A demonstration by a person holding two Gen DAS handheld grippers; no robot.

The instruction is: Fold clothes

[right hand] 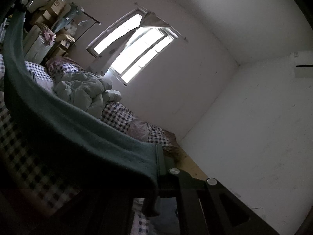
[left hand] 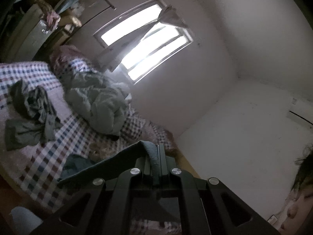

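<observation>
Item in hand: one dark teal, thick-woven cloth garment (right hand: 64, 117), held off the bed by two corners and stretched between both tools. Left black two-finger gripper (left hand: 158, 156): jaws pressed together, pinching a hemmed edge of the garment, which drapes away to the left in its own view. Right black two-finger gripper (right hand: 157, 156): jaws pressed together on the opposite edge; the cloth sweeps away in a broad band toward the upper left of that view, where its far end meets the other tool. Surface below: bed with checked coverlet (left hand: 35, 72). Also on the bed: one crumpled grey-green garment (left hand: 33, 115), unfolded; one bunched pale green quilted duvet (left hand: 95, 101). Progress, by judgement: early stage; no fold is visible in the held piece, no folded stack is in view, and the crumpled garment awaits handling.
</observation>
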